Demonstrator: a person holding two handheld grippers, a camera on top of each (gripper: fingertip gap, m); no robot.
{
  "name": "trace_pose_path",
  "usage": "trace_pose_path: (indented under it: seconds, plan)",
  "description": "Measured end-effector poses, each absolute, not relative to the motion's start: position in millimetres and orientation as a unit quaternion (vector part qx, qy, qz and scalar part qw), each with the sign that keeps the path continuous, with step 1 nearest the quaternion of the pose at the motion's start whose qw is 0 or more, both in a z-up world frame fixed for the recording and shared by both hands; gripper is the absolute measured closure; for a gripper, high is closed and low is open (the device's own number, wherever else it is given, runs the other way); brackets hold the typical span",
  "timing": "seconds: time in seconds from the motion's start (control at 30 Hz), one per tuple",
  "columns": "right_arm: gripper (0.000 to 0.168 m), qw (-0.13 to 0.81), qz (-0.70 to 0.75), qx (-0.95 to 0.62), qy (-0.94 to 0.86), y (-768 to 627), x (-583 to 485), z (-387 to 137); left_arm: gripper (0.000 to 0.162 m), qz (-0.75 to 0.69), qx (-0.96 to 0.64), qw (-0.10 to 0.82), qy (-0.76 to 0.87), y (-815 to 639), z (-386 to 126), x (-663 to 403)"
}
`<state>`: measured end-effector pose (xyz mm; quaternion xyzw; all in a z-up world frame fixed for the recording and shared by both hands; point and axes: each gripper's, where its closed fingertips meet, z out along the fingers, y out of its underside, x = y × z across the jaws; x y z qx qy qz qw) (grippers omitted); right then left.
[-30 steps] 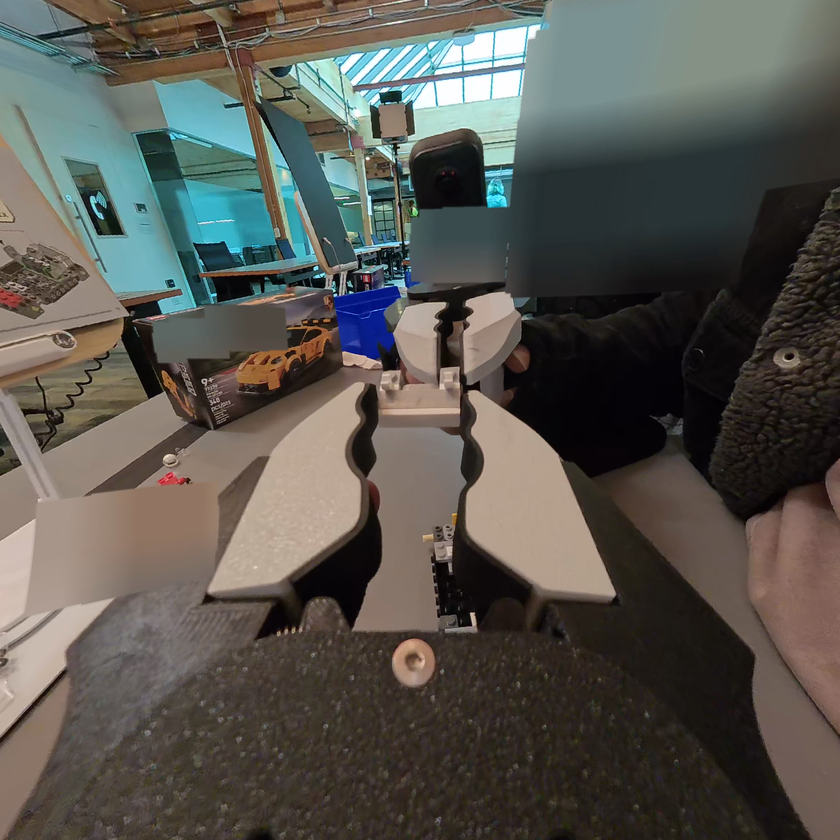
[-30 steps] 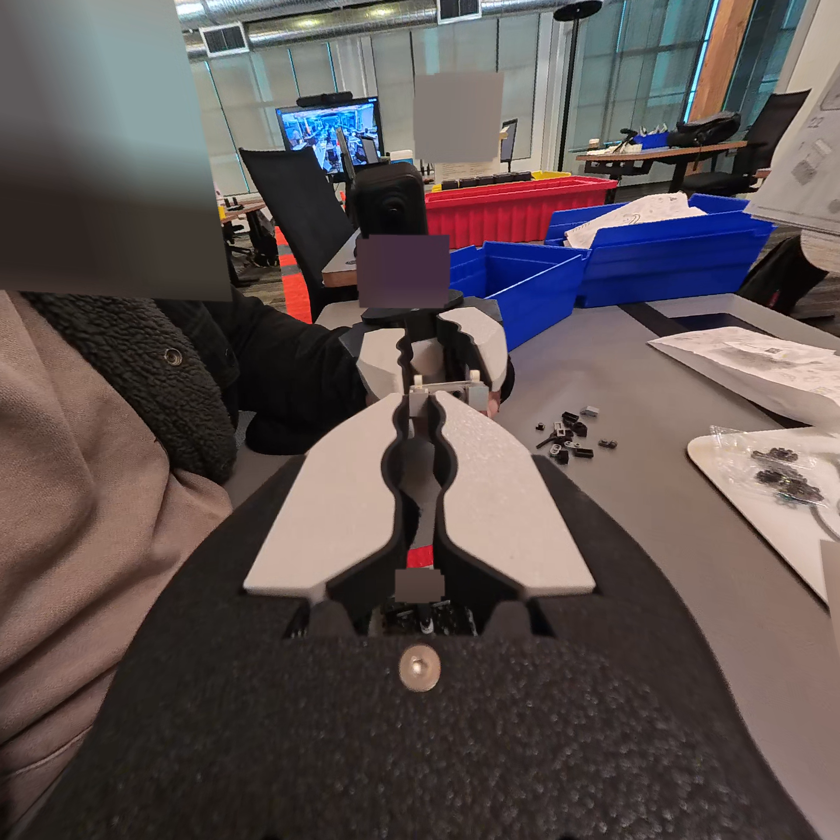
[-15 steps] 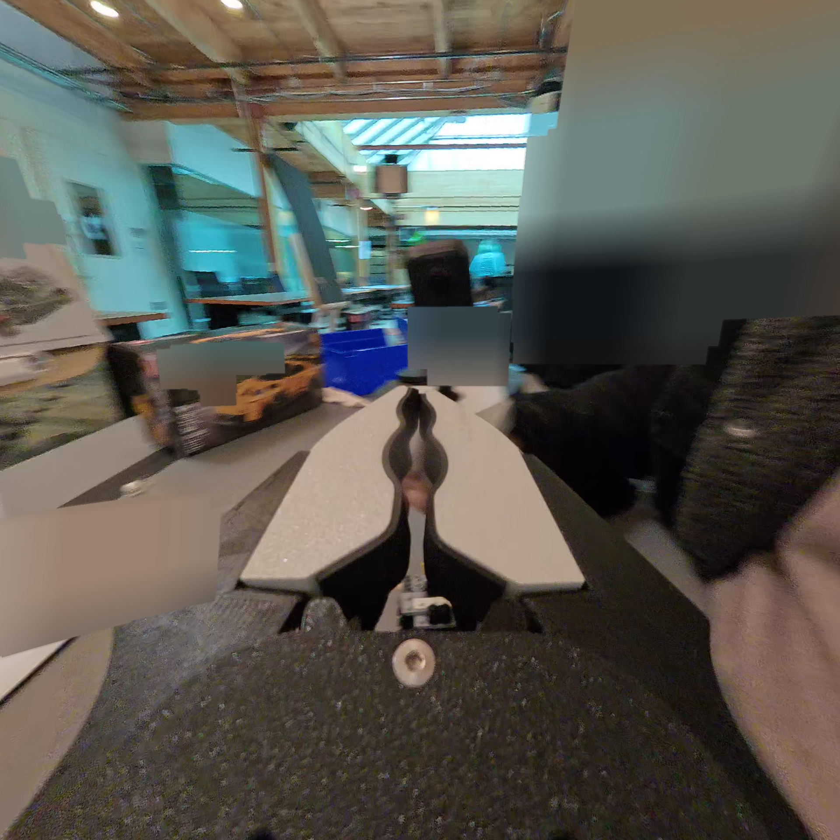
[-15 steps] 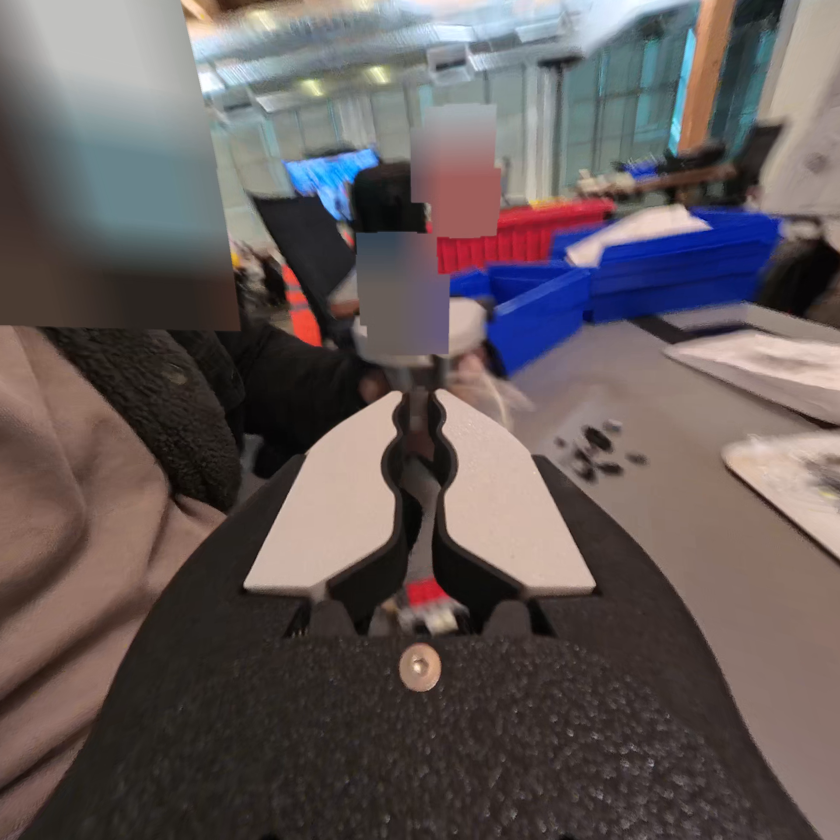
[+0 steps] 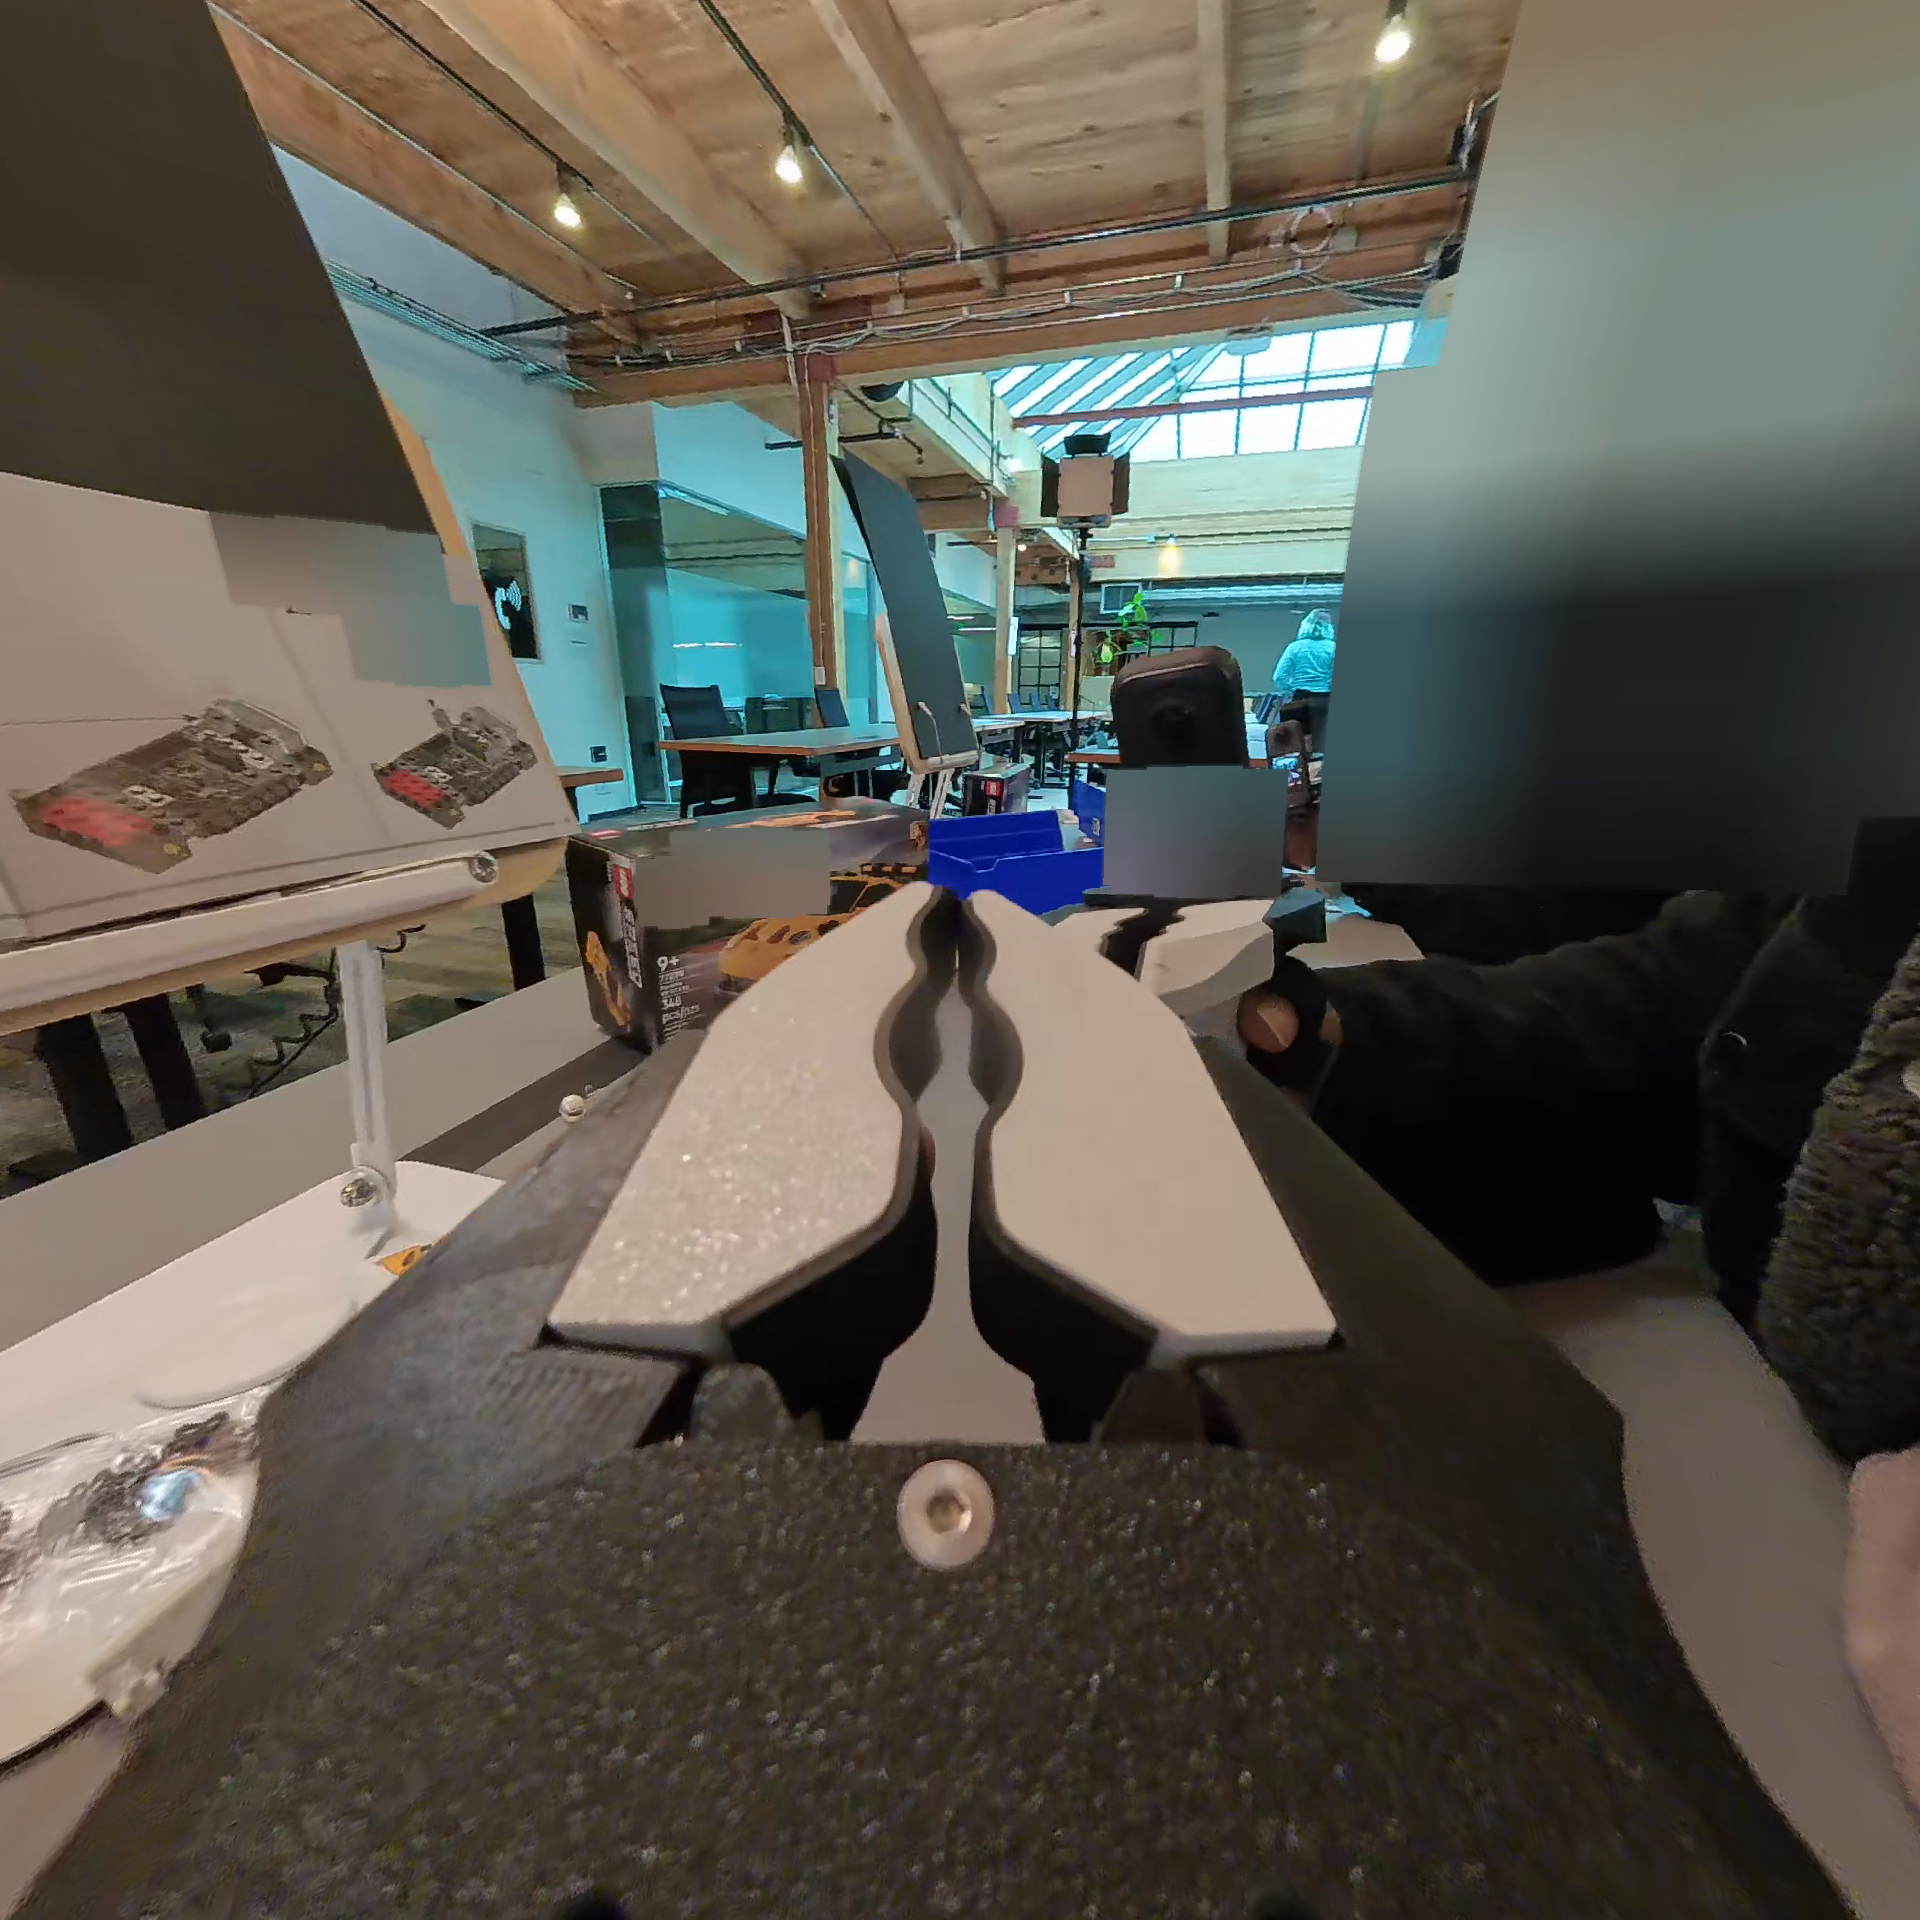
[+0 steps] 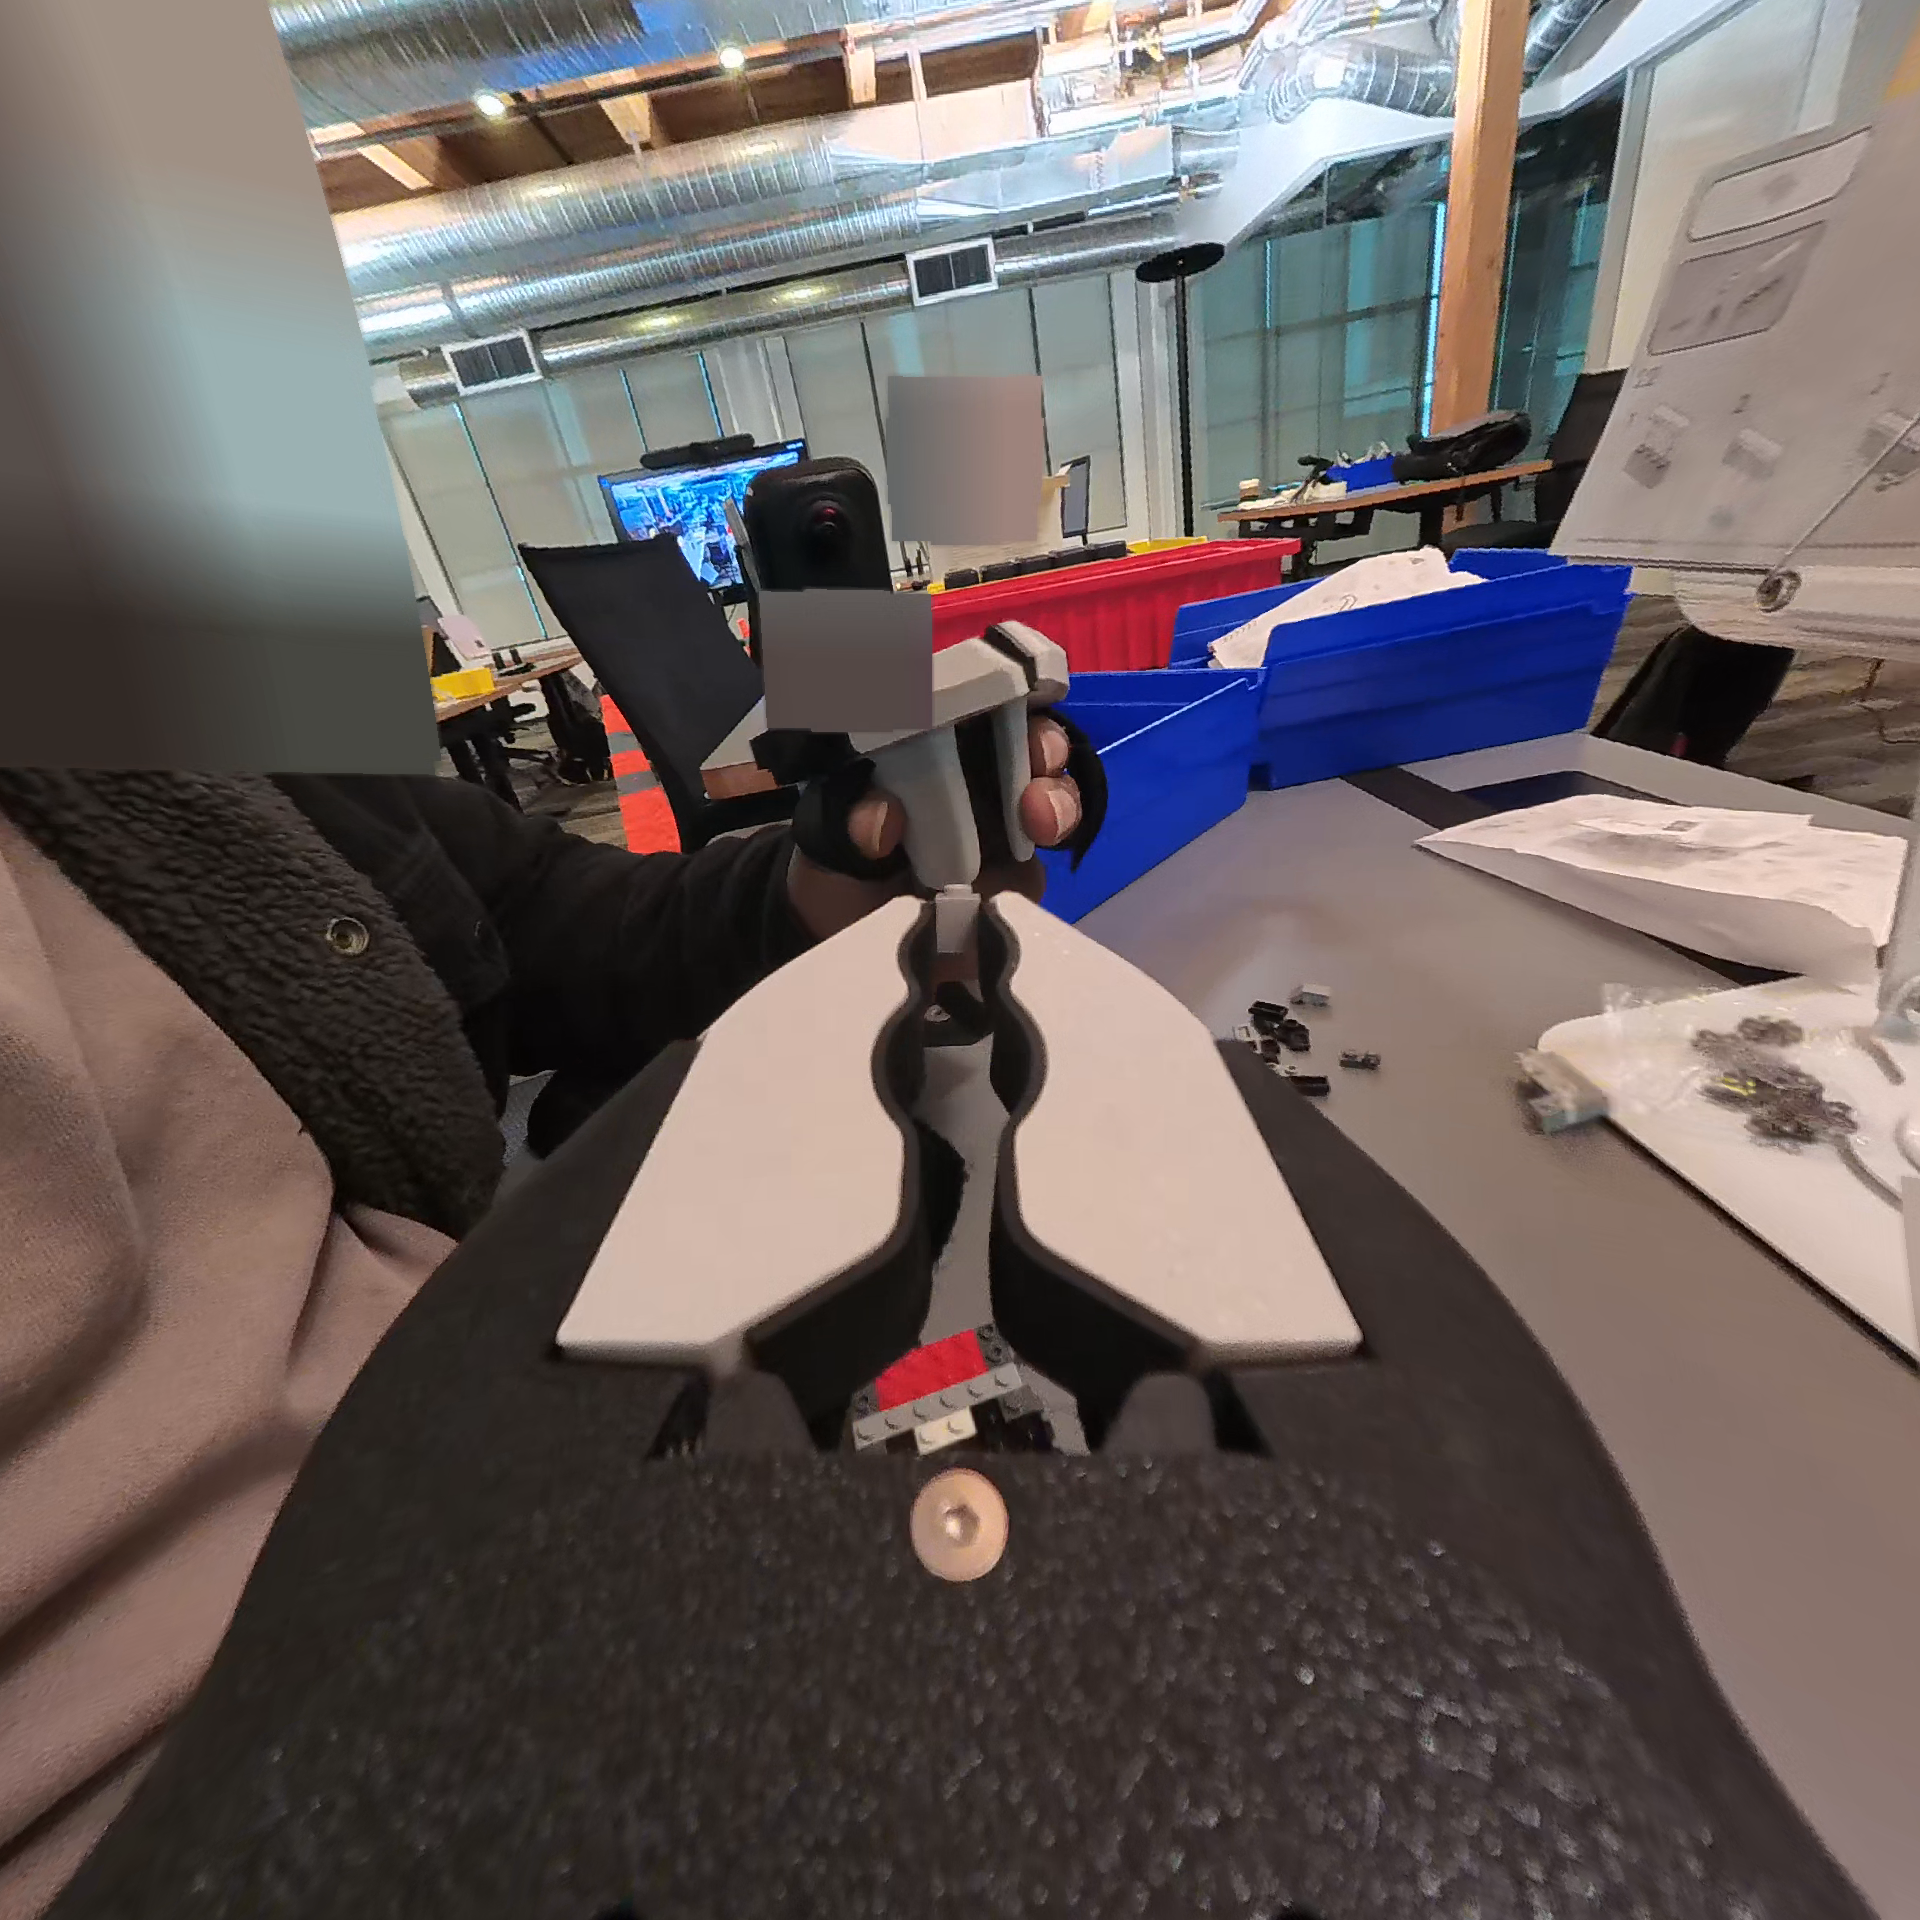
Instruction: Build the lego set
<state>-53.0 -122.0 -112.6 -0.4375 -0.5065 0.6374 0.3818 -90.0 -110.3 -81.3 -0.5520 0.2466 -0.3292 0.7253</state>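
My right gripper (image 6: pixel 954 906) is shut on a small light grey lego piece (image 6: pixel 954 927) and holds it at its tips above the table. Below it, between the finger bases, a partly built lego model (image 6: pixel 935 1397) with red and grey plates shows. My left gripper (image 5: pixel 956 912) is shut with nothing visible between its tips. In the right wrist view it (image 6: pixel 1023 652) is raised and tilted, just beyond the grey piece and apart from it. In the left wrist view the right gripper (image 5: pixel 1143 923) shows just to the right of my left tips.
Loose dark lego pieces (image 6: pixel 1288 1029) lie on the grey table (image 6: pixel 1455 1195). A white tray (image 6: pixel 1621 1049) holds bagged parts, beside a paper sheet (image 6: pixel 1662 873). Blue bins (image 6: pixel 1403 665) and a red bin (image 6: pixel 1112 603) stand behind. A lego box (image 5: pixel 717 935) and an instruction booklet (image 5: pixel 239 769) on a stand are at the left. The tips of one gripper are about 6 cm away from the tips of the other.
The left gripper was open around the grey piece one second ago; it has let go, shut and lifted away. The right gripper keeps the piece and has tilted up.
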Motion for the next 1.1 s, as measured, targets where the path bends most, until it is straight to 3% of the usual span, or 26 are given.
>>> trace_pose_path:
  seconds: [0.27,0.43,0.5,0.7,0.93,1.1]
  plan:
    - [0.161,0.389,0.638,-0.451,-0.488,-110.1,-51.7,-113.7,0.162,-0.287,-0.571,0.737,0.220,-96.9,-84.4,-117.7]
    - [0.161,0.391,0.642,-0.457,-0.476,-102.3,-49.0,-113.4,0.162,-0.172,-0.636,0.737,0.152,-67.1,-99.9,-170.6]
    - [0.161,0.390,0.642,-0.461,-0.472,-98.9,-47.4,-114.0,0.153,-0.143,-0.666,0.718,0.143,-57.6,-110.9,-181.7]
    - [0.161,0.391,0.641,-0.469,-0.465,-89.3,-41.8,-111.1,0.133,-0.045,-0.801,0.565,0.194,-23.2,-178.6,-199.8]
    - [0.161,0.400,0.633,-0.478,-0.459,-78.3,-30.8,-110.3,0.125,-0.015,-0.900,0.337,0.277,2.2,-267.0,-223.7]
    - [0.161,0.402,0.634,-0.477,-0.457,-75.0,-24.2,-108.0,0.120,-0.033,-0.908,0.325,0.264,25.3,-277.1,-234.0]
